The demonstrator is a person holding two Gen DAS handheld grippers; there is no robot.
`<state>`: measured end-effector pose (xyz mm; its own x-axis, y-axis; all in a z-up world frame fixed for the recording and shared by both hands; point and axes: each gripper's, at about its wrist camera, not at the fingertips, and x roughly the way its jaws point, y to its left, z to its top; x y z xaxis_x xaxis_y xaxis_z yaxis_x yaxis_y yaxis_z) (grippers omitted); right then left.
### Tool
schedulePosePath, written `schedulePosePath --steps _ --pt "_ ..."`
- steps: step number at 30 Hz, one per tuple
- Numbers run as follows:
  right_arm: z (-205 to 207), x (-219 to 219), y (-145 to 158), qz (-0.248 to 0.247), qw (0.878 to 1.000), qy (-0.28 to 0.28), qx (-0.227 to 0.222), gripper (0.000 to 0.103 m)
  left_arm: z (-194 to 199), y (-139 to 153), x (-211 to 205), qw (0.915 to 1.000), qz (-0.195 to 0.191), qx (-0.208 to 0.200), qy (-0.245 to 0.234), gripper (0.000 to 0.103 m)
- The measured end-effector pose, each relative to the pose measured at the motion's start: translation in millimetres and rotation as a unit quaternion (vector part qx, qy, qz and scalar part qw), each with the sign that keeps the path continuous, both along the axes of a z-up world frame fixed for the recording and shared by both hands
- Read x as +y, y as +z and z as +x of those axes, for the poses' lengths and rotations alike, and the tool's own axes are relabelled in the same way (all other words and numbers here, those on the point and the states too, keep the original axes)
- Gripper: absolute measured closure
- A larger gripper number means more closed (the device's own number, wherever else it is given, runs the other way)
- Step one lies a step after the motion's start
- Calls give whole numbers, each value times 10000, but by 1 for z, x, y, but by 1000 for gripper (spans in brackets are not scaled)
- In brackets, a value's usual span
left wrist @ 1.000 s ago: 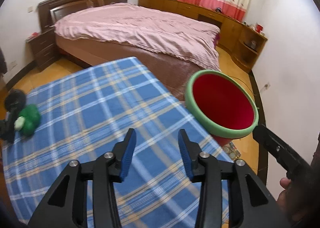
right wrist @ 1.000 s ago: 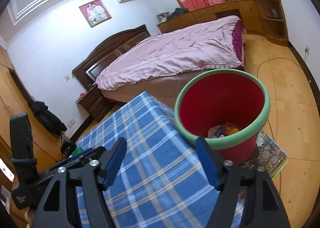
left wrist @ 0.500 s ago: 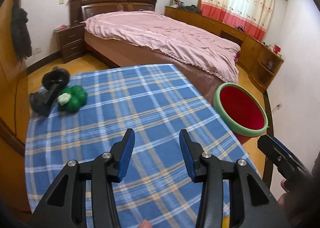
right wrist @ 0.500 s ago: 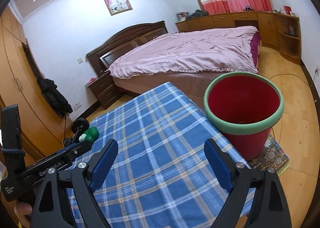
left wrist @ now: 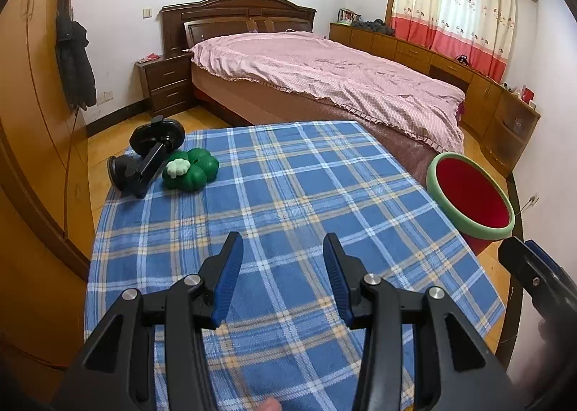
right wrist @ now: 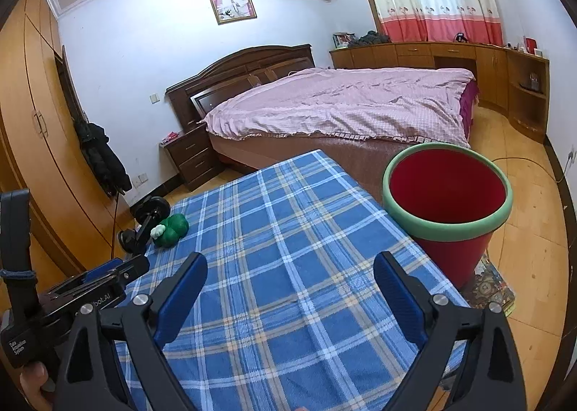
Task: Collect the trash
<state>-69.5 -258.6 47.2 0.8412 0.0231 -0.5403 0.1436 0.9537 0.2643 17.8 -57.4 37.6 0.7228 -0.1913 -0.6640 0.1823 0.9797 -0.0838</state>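
Right gripper [right wrist: 290, 297] opening wide, left gripper [left wrist: 283, 279] half-open, both empty; stiff, light-looking bin [right wrist: 447, 216] beyond right finger, graspable at rim.

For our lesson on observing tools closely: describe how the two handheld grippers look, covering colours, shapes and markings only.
The left gripper and right gripper match: black angular plastic frames with triangular cut-outs, silver round bolt heads at the pivots, and jaws lined with ribbed blue pads. In the right wrist view, the left gripper's black body carries white lettering, partly hidden, and a dark band wraps its upright black handle. No sleeves show.
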Motion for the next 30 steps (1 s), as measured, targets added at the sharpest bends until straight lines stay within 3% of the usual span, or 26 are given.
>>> schedulePosePath --steps 30 --pt "0 -9 -18 119 9998 -89 113 6 -1 -9 -5 10000 43 -19 82 56"
